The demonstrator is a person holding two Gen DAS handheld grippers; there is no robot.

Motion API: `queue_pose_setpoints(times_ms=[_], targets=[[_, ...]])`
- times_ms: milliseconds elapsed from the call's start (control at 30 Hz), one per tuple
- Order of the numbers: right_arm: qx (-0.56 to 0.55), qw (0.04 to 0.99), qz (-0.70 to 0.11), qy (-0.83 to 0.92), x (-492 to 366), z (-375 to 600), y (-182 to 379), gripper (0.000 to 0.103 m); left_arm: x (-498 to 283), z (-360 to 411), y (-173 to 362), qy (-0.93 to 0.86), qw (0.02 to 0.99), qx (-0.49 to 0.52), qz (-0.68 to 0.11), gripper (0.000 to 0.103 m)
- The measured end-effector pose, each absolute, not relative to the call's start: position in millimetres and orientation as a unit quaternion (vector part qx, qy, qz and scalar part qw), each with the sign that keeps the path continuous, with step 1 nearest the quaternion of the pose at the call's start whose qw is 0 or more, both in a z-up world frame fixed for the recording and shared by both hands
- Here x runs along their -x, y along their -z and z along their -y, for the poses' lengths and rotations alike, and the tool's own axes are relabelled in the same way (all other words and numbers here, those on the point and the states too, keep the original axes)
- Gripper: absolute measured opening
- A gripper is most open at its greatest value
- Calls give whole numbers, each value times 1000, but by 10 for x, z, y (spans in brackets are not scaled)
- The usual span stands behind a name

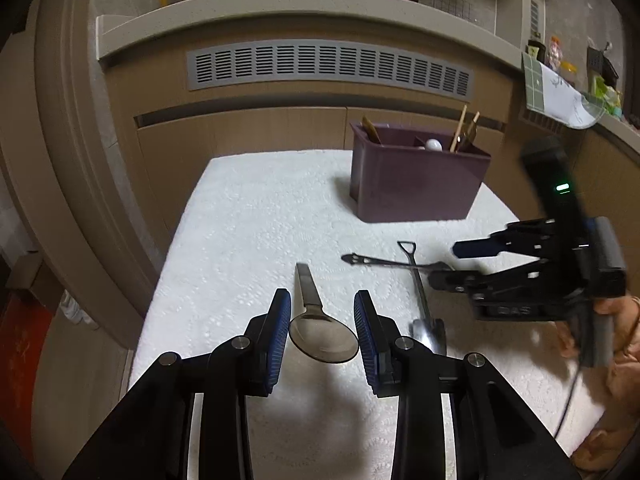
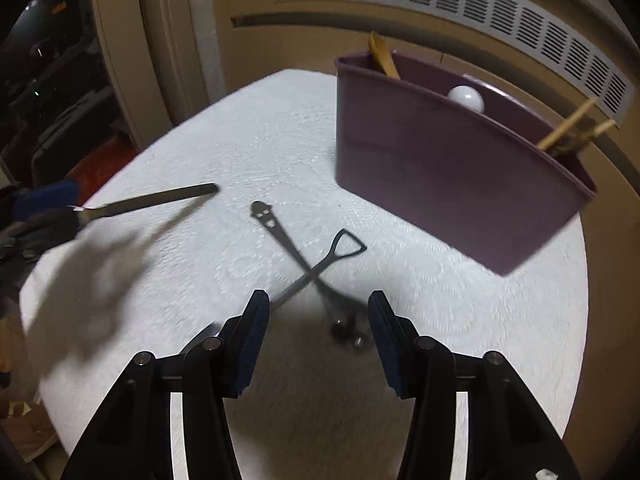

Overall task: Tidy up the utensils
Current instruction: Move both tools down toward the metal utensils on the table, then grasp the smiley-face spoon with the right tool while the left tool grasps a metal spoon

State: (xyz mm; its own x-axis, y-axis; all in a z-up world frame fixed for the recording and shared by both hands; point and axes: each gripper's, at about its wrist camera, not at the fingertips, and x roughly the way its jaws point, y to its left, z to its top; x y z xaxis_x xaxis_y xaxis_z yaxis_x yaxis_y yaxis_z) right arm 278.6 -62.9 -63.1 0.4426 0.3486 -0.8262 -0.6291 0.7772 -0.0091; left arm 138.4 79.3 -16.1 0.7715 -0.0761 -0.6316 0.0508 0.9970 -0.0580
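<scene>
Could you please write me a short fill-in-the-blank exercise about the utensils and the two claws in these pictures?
1. The left claw holds a ____ by its bowl.
2. The two small utensils on the cloth lie ____ over each other.
3. The bin is ____ in colour.
4. Nothing is between the pads of the ____ claw.

Missing words: spoon; crossed; purple; right
</scene>
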Motion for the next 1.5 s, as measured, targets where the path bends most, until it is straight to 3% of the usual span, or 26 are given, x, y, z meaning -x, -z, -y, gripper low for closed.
queue_pose_setpoints(times_ms=[67,233,467,633,733,933,1100,1167,1267,1433,1500], targets=[[168,829,-443,-298,-2921,526,674,36,-1390,-840,109,41,942,25,-333,34],[167,798,-464,-347,-3132,259,711,31,-1431,-838,31,43,945,15,-322,34],[175,792,-481,-334,-3066,295,723,5,-1517,-796,-145,53,951,8,-303,33],[93,808,-483,-323,-2972,756,522,4,-1531,-698,-322,71,956,0,-285,31],[50,821,-469,-322,-2854,1033,347,3,-1557,-640,-400,87,954,4,-286,18],[65,846,-431,-306,-2693,1280,192,3,-1598,-502,-481,97,952,0,-289,18],[108,837,-445,-298,-2638,1181,423,8,-1636,-534,-363,84,944,-18,-318,18],[118,829,-455,-303,-2662,1122,541,18,-1670,-583,-256,89,937,-15,-339,19],[112,816,-468,-321,-2686,1065,656,25,-1730,-636,-41,107,919,-7,-379,20],[134,813,-476,-307,-2830,863,766,24,-1890,-657,383,128,891,6,-436,21],[138,816,-483,-287,-2860,866,785,11,-1990,-708,517,130,883,20,-451,22]])
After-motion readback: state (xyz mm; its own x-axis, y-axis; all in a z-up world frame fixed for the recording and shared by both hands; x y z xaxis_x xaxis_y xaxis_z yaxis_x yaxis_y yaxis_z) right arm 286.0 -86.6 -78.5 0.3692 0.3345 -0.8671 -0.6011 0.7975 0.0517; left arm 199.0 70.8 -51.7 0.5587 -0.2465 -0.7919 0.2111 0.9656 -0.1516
